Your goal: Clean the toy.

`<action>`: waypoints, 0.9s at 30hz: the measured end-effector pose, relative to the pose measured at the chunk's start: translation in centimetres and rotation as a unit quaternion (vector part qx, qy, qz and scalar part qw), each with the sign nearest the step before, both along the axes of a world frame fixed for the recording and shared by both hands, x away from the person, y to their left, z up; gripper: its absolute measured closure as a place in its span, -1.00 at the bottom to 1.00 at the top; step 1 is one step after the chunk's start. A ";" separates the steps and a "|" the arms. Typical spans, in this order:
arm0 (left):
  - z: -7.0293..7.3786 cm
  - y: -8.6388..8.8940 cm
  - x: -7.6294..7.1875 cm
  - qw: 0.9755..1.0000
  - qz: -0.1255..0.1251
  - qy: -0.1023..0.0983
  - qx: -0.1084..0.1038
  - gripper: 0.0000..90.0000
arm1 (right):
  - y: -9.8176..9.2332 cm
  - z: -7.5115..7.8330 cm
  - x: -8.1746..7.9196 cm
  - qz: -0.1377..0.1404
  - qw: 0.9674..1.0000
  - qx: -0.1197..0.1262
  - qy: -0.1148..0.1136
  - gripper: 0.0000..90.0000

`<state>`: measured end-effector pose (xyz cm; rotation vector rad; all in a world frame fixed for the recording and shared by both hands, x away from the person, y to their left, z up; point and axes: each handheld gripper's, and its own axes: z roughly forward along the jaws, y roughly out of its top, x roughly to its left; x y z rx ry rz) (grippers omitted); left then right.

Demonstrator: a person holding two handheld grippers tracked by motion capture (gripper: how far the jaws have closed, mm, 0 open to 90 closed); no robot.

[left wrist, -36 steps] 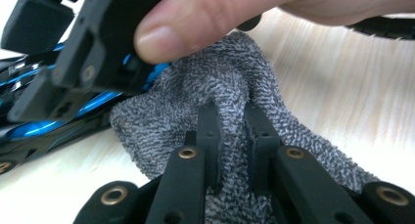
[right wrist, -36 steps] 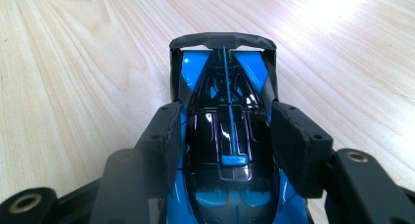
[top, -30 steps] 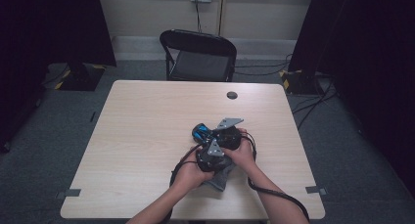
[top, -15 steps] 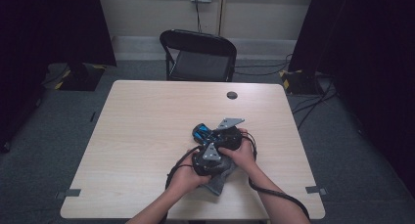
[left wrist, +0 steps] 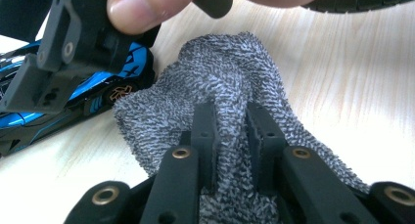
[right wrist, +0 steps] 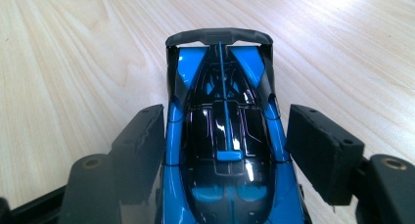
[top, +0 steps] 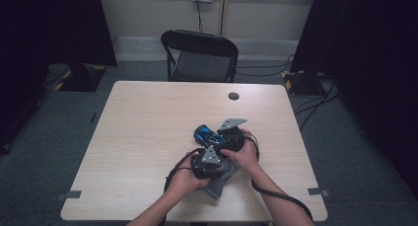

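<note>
high view: a pale wooden table (top: pixel 148 137) with both hands working at about five o'clock from its centre. the left gripper (top: pixel 209 163) sits at six o'clock of the right gripper (top: pixel 217 135), nearly touching it.

left gripper view: the jaws are pressed together on a fold of the grey cloth (left wrist: pixel 230 87), which bunches up between the pads and spreads flat on the table beyond them. the blue toy car (left wrist: pixel 73 94) lies at ten o'clock of the cloth, just beside its edge, with the right gripper (left wrist: pixel 68 53) over it.

right gripper view: the blue toy car (right wrist: pixel 225 145) lies lengthwise between the jaws, its rear wing toward twelve o'clock. the jaws have just been opening; they now stand spread, the right pad clearly apart from the car's flank, the left pad close beside it with contact hard to judge.

compared with a second ago, the left gripper has shifted slightly toward the car. interpretation: the car appears released onto the table while the cloth is held ready, probably for wiping or covering the car.
</note>
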<state>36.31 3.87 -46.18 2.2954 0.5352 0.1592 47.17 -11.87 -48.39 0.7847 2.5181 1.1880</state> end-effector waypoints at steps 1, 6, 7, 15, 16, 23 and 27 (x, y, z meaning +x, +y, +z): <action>0.0 0.0 0.0 1.000 0.001 -0.001 -0.001 0.68 | -0.1 0.0 0.0 0.003 1.000 -0.002 0.000 -0.31; -0.1 0.0 0.1 1.000 0.002 -0.002 0.002 0.65 | -0.6 0.3 -0.1 0.003 1.000 -0.003 -0.001 -0.34; -0.1 0.0 0.1 1.000 0.002 -0.003 0.002 0.63 | -0.7 0.3 -0.1 0.002 1.000 -0.002 -0.001 -0.34; 0.2 0.4 0.1 1.000 0.006 -0.006 -0.004 0.44 | -1.9 1.0 -0.4 0.006 1.000 0.008 -0.004 -0.35; 0.3 0.4 0.1 1.000 0.011 -0.009 -0.008 0.37 | -2.0 1.1 -0.5 0.005 1.000 0.007 -0.003 -0.34; 1.0 0.9 0.1 0.999 0.030 -0.007 -0.022 0.09 | -3.1 1.4 -1.3 0.005 1.000 0.020 0.001 -0.33; 1.5 1.8 0.2 0.998 0.046 -0.008 -0.032 0.04 | -3.5 2.0 -2.0 0.018 0.999 0.028 -0.002 -0.32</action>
